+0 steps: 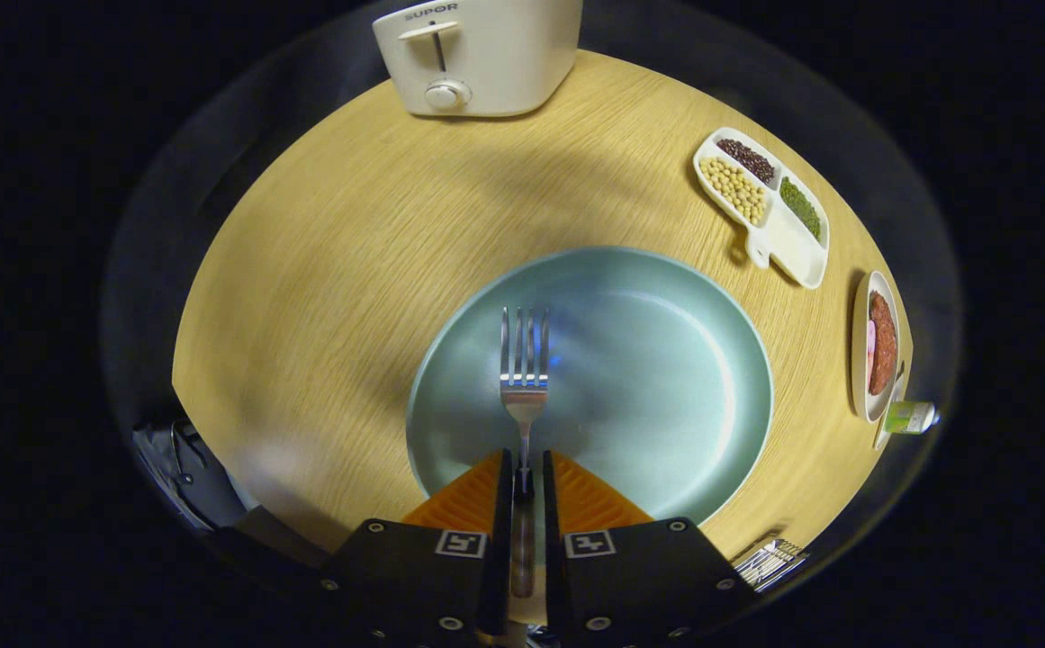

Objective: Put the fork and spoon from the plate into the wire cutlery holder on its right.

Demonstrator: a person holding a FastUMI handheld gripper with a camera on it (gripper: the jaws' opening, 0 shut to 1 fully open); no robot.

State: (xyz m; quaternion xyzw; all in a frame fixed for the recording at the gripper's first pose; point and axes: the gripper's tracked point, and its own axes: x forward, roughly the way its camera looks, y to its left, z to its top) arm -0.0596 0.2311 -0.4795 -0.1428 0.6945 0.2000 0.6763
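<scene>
Gripper: we have our gripper (522,472) clamped on the fork (524,378), both orange fingers (590,499) pressing on the thin handle from either side, jaws nearly together.
Fork position: the handle runs back between the fingers; the head and tines stick out just ahead of them, over the middle of the green plate (666,360). We cannot tell whether the tines are lifted or touching the plate.
Fork look: slim, bright metal, four tines pointing away from us, a narrow neck widening into the head.
Spoon: we see none on the plate; we judge it may already be dealt with, but cannot confirm.
Holder: a bit of wire cutlery holder (770,562) peeks out just right of the plate, beside our right finger block.
Risk one: we grip a smooth, thin handle far from the head, so the fork could pivot or slip when we swing right.
Risk two: the holder is close by the plate rim, so tines may catch on the wires.
Further out: toaster (477,58) beyond the plate, a divided bean dish (783,238) and a small saucer (873,346) well off right.
</scene>
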